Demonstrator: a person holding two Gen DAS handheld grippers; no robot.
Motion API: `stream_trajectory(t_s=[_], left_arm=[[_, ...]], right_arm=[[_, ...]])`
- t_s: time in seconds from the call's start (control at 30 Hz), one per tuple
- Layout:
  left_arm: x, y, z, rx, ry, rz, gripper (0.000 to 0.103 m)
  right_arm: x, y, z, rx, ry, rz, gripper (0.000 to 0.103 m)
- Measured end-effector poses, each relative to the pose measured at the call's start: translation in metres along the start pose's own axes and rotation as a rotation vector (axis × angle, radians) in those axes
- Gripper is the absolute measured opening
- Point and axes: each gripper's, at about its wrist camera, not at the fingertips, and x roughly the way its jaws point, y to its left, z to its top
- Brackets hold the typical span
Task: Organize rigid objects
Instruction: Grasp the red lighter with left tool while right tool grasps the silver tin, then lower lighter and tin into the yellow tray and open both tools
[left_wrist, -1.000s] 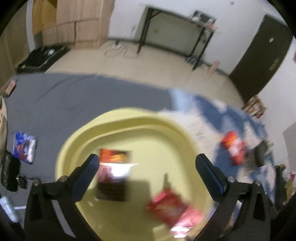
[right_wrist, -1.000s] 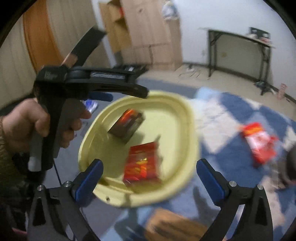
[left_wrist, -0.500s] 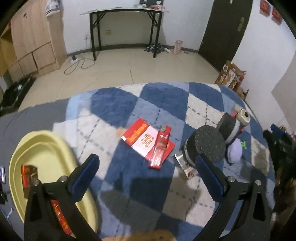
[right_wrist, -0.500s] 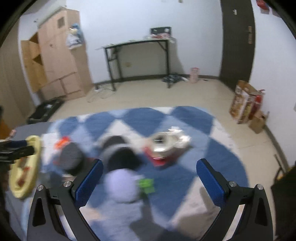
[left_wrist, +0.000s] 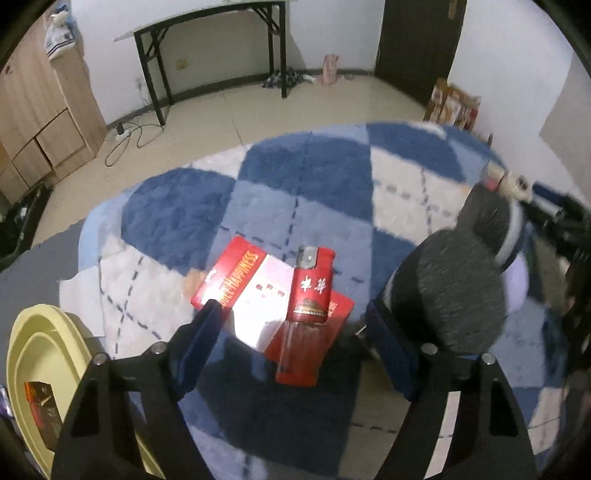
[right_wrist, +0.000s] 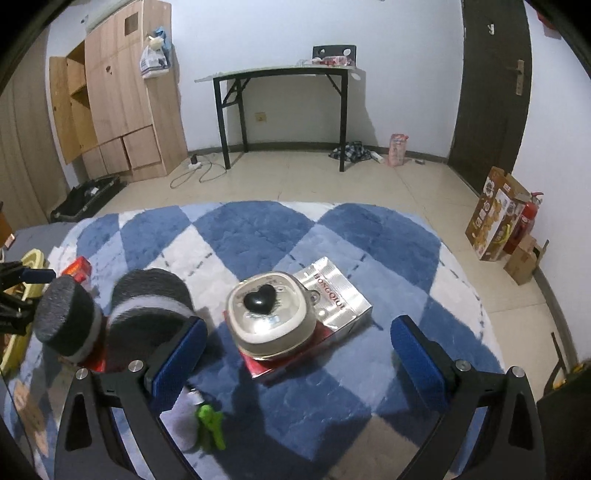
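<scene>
Hovering over the blue-and-white checked rug (left_wrist: 303, 177), the left gripper (left_wrist: 295, 325) has its fingers spread wide and empty, framing a small red cigarette pack (left_wrist: 312, 284) that lies on top of a larger flat red-and-white carton (left_wrist: 251, 291). The yellow basin (left_wrist: 22, 354), where at least one dark box (left_wrist: 42, 410) already sits, shows at the lower left edge of this view, well apart from the red pair. This looks like the approach stage of another pick: rigid boxes go from the rug into the basin, and the small pack seems the likely target. The next move probably calls for lowering the fingers either side of the pack's narrow faces and closing without dragging the carton beneath (it may slide on the soft pile).

The right gripper (right_wrist: 295, 343) also stands wide open with nothing between its fingers, aimed at a beige square tin with a black heart knob (right_wrist: 271, 317) resting on a silver-and-red carton (right_wrist: 338, 299). Two dark grey rolled items (right_wrist: 110, 306) lie just beside the tin to the left, so a descent there needs some care.
</scene>
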Motion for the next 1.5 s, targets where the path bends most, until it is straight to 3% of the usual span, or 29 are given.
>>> stream_trajectory(t_s=[0.1, 0.17, 0.23, 0.3, 0.47, 0.9, 1.0, 1.17, 1.5], left_arm=[[0.004, -0.002, -0.004, 0.003, -0.021, 0.005, 0.064], [0.002, -0.006, -0.006, 0.015, -0.038, -0.01, 0.052], [0.0, -0.013, -0.007, 0.043, -0.049, -0.018, 0.032], [-0.001, -0.018, -0.006, 0.052, -0.049, -0.038, 0.024], [-0.002, -0.009, -0.002, -0.037, -0.048, -0.078, 0.024], [-0.046, 0.026, -0.013, -0.15, -0.113, -0.058, 0.024], [-0.064, 0.042, -0.018, -0.184, -0.118, -0.05, 0.024], [-0.108, 0.07, -0.034, -0.21, -0.152, -0.012, 0.024], [-0.186, 0.153, -0.095, -0.312, -0.179, 0.085, 0.024]], right_arm=[[0.017, -0.004, 0.001, -0.007, 0.005, -0.016, 0.098], [0.021, -0.005, 0.003, -0.001, 0.007, -0.007, 0.098], [0.028, -0.005, 0.005, -0.005, 0.015, 0.005, 0.091], [0.035, -0.001, 0.004, -0.032, 0.023, 0.005, 0.08], [0.034, -0.002, 0.006, -0.026, -0.002, -0.027, 0.049], [-0.009, -0.011, 0.003, 0.014, -0.095, 0.026, 0.049], [-0.032, 0.006, 0.011, -0.021, -0.132, 0.052, 0.049], [-0.079, 0.06, 0.027, -0.075, -0.197, 0.166, 0.049], [-0.116, 0.163, 0.024, -0.204, -0.183, 0.304, 0.049]])
